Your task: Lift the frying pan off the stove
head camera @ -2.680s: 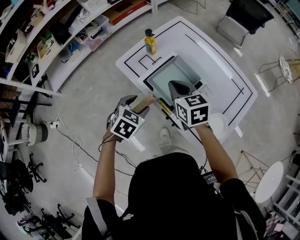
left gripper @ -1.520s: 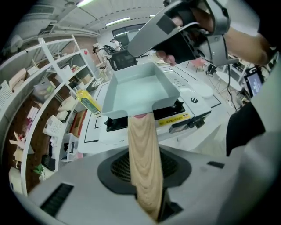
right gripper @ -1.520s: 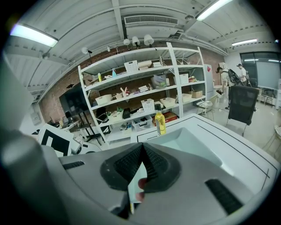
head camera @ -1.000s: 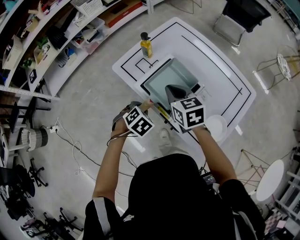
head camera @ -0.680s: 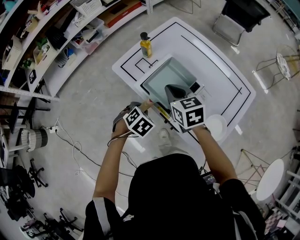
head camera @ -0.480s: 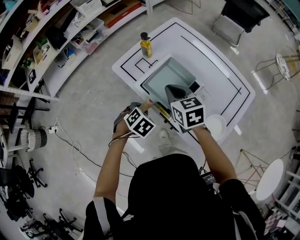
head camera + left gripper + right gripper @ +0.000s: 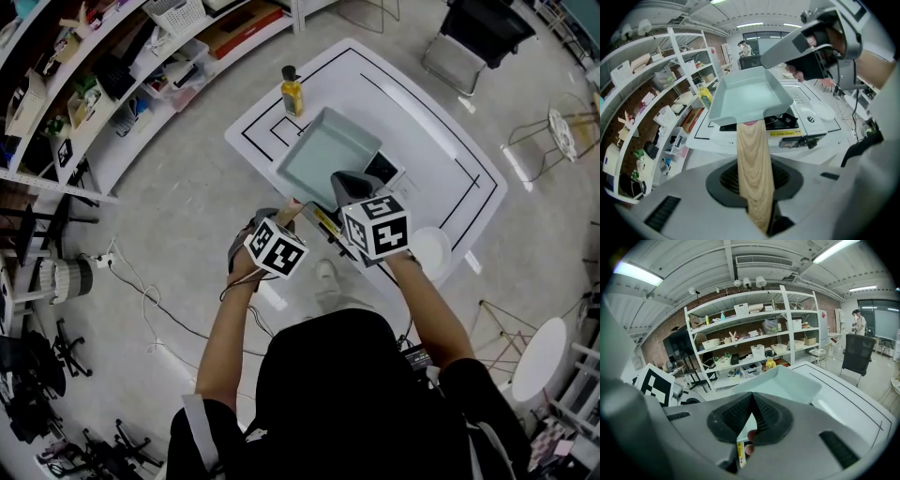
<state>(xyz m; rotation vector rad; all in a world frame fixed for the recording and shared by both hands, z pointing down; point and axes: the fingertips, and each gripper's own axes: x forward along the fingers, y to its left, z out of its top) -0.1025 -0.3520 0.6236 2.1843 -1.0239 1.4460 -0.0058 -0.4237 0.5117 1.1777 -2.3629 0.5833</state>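
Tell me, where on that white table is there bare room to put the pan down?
The broad right half of the table, between stove and far edge, is bare. The near edge is crowded: stove, dish; the bottle and the pan take the left side.

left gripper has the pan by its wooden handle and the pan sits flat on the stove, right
Not quite. The left gripper does clamp the wooden handle, but the pan is lifted clear of the stove, not sitting on it. The left gripper view shows the burner uncovered below the pan.
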